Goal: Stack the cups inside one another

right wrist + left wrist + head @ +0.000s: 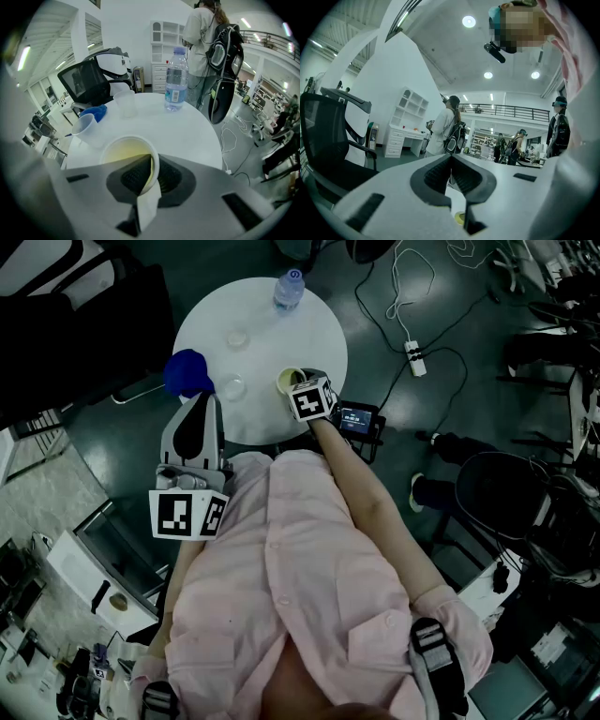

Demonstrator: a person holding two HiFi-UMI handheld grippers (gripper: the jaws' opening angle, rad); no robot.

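The paper cup, rim pinched in the right tongs, is best lowered upright into the clear cup; left tongs closed, empty.

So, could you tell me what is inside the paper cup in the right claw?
One jaw of the right claw sits inside the paper cup, pinching its wall. Its yellowish inner wall shows; the bottom is covered by the claw, so contents cannot be told.

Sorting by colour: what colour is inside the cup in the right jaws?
The cup is pale yellow inside; clearest in right gripper view.
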